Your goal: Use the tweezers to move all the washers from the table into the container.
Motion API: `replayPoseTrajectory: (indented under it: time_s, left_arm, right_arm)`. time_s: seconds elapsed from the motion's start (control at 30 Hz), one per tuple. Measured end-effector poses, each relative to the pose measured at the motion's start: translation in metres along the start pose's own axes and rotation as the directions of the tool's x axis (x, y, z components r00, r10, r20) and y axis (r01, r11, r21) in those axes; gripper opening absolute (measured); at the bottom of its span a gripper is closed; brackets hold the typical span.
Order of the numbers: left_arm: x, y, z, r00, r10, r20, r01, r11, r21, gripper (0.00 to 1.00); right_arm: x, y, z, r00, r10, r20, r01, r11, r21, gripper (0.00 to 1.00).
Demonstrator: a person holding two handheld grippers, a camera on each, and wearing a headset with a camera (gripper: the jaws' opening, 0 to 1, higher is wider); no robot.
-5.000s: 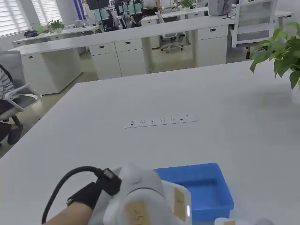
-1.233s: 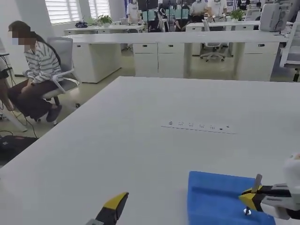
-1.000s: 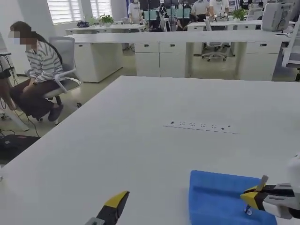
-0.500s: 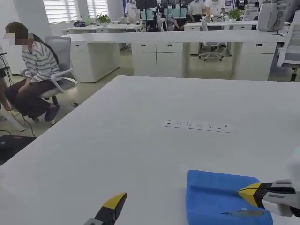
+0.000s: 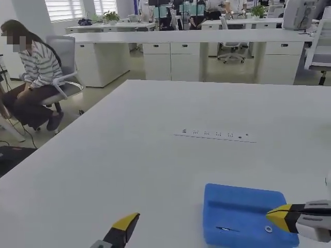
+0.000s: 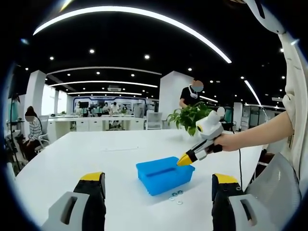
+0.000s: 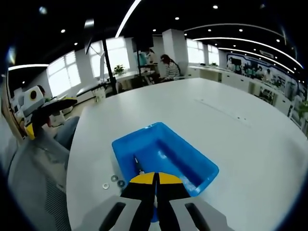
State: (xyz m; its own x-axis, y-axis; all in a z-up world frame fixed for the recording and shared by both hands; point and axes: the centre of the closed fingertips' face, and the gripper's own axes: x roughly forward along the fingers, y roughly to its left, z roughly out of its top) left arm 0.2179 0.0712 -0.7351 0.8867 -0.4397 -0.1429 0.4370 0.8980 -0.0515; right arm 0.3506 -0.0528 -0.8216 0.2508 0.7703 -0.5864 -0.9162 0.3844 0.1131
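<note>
The blue container (image 5: pixel 243 209) sits on the white table, near its front edge. Thin tweezers (image 5: pixel 223 228) lie flat inside it, beside one small washer (image 5: pixel 268 229). My right gripper (image 5: pixel 274 216) hovers over the container's right end, its yellow tips shut with nothing in them. In the right gripper view the shut right gripper (image 7: pixel 155 179) points over the container (image 7: pixel 166 151), with the tweezers (image 7: pixel 138 166) in it. Three washers (image 7: pixel 113 182) lie on the table just outside its wall. My left gripper (image 6: pixel 158 177) is open, facing the container (image 6: pixel 163 174) and the washers (image 6: pixel 176 196).
A flush socket strip (image 5: pixel 214 135) runs across the table (image 5: pixel 129 155) beyond the container. A potted plant (image 6: pixel 188 118) stands at the table's far side. A person sits on a chair (image 5: pixel 31 72) off the table's left. Desks fill the background.
The right gripper held the tweezers tip-down over the container; the tweezers have dropped out and now lie in the container with a washer. The right gripper's jaws are empty.
</note>
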Motion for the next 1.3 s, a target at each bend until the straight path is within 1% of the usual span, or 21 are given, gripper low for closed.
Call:
replayPoseTrajectory:
  time_s: [0.13,0.23,0.33,0.37,0.43,0.5,0.6,0.63,0.67,0.7,0.73,0.77,0.97,1.03,1.1,1.13,1.17,1.2,1.23,1.27,1.3]
  left_arm:
    - [0.0,0.0,0.0,1.0,0.001,0.001,-0.001,1.0,-0.004,0.93]
    - [0.0,-0.001,0.003,0.9998,-0.006,0.018,0.007,1.0,-0.007,0.94]
    - [0.0,0.0,0.002,0.9999,-0.001,0.013,0.001,1.0,-0.009,0.94]
    - [0.0,0.001,0.002,0.9999,0.001,0.011,-0.001,1.0,-0.008,0.94]
    - [0.0,0.001,0.001,1.0,0.003,0.004,-0.003,1.0,-0.004,0.94]
    - [0.001,0.001,-0.001,1.0,0.001,-0.002,-0.001,1.0,-0.002,0.94]
    - [0.001,0.001,-0.002,0.9999,0.004,-0.009,-0.004,1.0,0.0,0.94]
    - [0.001,0.001,-0.002,0.9999,0.006,-0.01,-0.006,1.0,0.001,0.94]
    - [0.001,0.002,-0.003,0.9999,0.01,-0.013,-0.01,1.0,0.003,0.94]
    - [0.001,0.002,-0.003,0.9998,0.012,-0.014,-0.012,1.0,0.003,0.94]
    - [0.001,0.003,-0.003,0.9998,0.013,-0.014,-0.013,1.0,0.002,0.94]
    - [0.001,0.002,-0.002,0.9999,0.01,-0.011,-0.01,1.0,0.0,0.94]
    - [0.002,0.003,-0.004,0.9996,0.016,-0.024,-0.015,1.0,0.007,0.94]
    - [0.001,0.003,-0.005,0.9994,0.018,-0.03,-0.018,1.0,0.014,0.94]
    - [0.002,0.003,-0.006,0.9993,0.02,-0.033,-0.019,1.0,0.013,0.93]
    - [0.002,0.003,-0.006,0.9992,0.021,-0.033,-0.021,1.0,0.014,0.93]
    - [0.002,0.004,-0.006,0.9992,0.023,-0.034,-0.022,1.0,0.015,0.93]
    - [0.002,0.004,-0.006,0.9991,0.023,-0.035,-0.023,1.0,0.016,0.93]
    - [0.002,0.004,-0.007,0.999,0.023,-0.038,-0.023,1.0,0.015,0.93]
    - [0.002,0.004,-0.007,0.9989,0.024,-0.04,-0.023,1.0,0.016,0.93]
    - [0.002,0.004,-0.007,0.9989,0.023,-0.04,-0.022,1.0,0.016,0.93]
  right_arm:
    - [0.018,0.005,-0.001,0.9972,0.048,-0.057,-0.051,0.997,-0.056,0.0]
    - [0.028,0.009,-0.003,0.9921,0.089,-0.088,-0.094,0.994,-0.059,0.0]
    - [0.037,0.013,-0.004,0.983,0.145,-0.113,-0.153,0.986,-0.067,0.0]
    - [0.039,0.016,-0.005,0.9754,0.174,-0.135,-0.187,0.979,-0.085,0.0]
    - [0.043,0.015,-0.008,0.9668,0.183,-0.179,-0.208,0.969,-0.132,0.0]
    - [0.047,0.015,-0.012,0.9523,0.201,-0.23,-0.246,0.951,-0.19,0.0]
    - [0.05,0.021,-0.017,0.9252,0.251,-0.285,-0.33,0.902,-0.278,0.01]
    - [0.052,0.023,-0.02,0.9124,0.259,-0.317,-0.357,0.882,-0.306,0.0]
    - [0.052,0.026,-0.023,0.8937,0.28,-0.351,-0.396,0.859,-0.324,0.0]
    - [0.052,0.024,-0.023,0.8933,0.266,-0.363,-0.393,0.853,-0.344,0.0]
    - [0.055,0.026,-0.021,0.8886,0.276,-0.366,-0.41,0.837,-0.363,0.0]
    - [0.057,0.027,-0.02,0.8843,0.285,-0.37,-0.419,0.833,-0.361,0.0]
    - [0.06,0.028,-0.018,0.8712,0.291,-0.395,-0.45,0.796,-0.406,0.0]
    - [0.061,0.029,-0.018,0.8725,0.287,-0.395,-0.45,0.788,-0.42,0.0]
    - [0.061,0.026,-0.017,0.8763,0.281,-0.392,-0.442,0.791,-0.423,0.0]
    - [0.062,0.024,-0.015,0.8832,0.27,-0.383,-0.431,0.791,-0.435,0.0]
    - [0.064,0.016,-0.014,0.8955,0.233,-0.379,-0.399,0.797,-0.454,0.0]
    - [0.064,0.012,-0.016,0.8936,0.217,-0.393,-0.396,0.794,-0.462,0.0]
    - [0.065,0.004,-0.019,0.8985,0.18,-0.4,-0.372,0.798,-0.475,0.0]
    - [0.067,0.004,-0.018,0.9021,0.197,-0.384,-0.372,0.807,-0.459,0.0]
    - [0.065,0.006,-0.014,0.9077,0.223,-0.356,-0.368,0.831,-0.418,0.0]
